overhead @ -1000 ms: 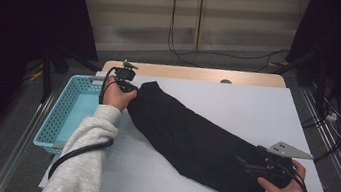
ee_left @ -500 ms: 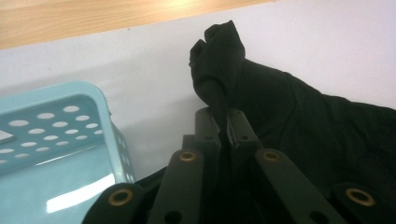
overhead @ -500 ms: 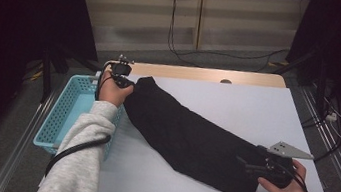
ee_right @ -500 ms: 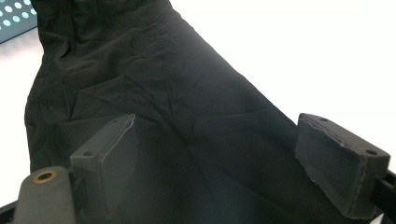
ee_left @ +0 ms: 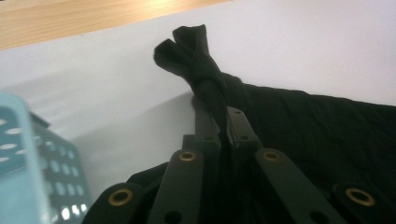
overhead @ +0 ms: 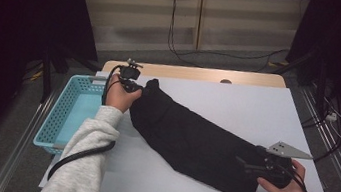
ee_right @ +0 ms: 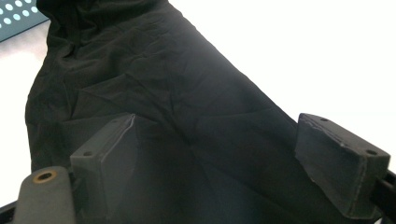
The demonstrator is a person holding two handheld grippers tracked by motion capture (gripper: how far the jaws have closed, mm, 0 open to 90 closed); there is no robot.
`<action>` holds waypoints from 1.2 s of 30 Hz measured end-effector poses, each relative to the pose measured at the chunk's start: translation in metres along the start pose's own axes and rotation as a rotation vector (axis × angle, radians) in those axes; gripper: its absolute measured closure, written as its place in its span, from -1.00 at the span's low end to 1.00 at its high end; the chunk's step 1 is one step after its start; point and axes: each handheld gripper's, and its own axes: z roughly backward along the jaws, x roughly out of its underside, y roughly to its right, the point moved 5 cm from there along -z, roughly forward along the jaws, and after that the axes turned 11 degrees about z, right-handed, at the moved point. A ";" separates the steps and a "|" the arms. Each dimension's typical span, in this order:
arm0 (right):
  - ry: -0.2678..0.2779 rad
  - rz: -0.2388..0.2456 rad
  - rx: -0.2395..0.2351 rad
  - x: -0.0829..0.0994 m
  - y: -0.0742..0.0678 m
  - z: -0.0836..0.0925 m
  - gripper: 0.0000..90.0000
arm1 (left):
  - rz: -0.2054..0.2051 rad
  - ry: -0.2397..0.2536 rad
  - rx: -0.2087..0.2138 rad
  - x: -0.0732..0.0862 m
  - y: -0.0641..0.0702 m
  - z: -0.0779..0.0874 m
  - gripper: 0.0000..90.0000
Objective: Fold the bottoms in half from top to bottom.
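Left gripper view: jaws pinch black cloth corner; high view hides it.

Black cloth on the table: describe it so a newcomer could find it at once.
On the white table, right of the light blue basket, the black cloth lies in a long diagonal band. The left gripper pinches its bunched far end; the right gripper sits open at its near end. Nothing else there is dark and soft.

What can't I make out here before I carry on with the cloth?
- High view: the right tool tips blend into the black fabric garment.
- Left gripper view: left tool hides its pinch.
- Light blue plastic basket: far end hidden by the hand.
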 end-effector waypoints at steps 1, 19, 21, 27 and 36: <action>-0.001 0.000 -0.001 0.000 0.000 0.000 -0.69 | -0.015 -0.006 0.012 0.002 0.005 -0.002 0.90; -0.013 0.011 -0.012 0.001 -0.004 -0.002 -0.68 | -0.076 -0.016 0.083 0.025 0.044 -0.014 0.89; -0.013 0.013 -0.014 0.001 -0.004 -0.003 -0.68 | -0.076 -0.019 0.090 0.028 0.048 -0.017 0.89; -0.014 0.013 -0.015 0.001 -0.005 -0.003 -0.68 | -0.083 -0.034 0.112 0.038 0.056 -0.026 0.89; -0.013 0.013 -0.014 0.001 -0.004 -0.003 -0.68 | -0.067 -0.035 0.142 0.044 0.066 -0.029 0.89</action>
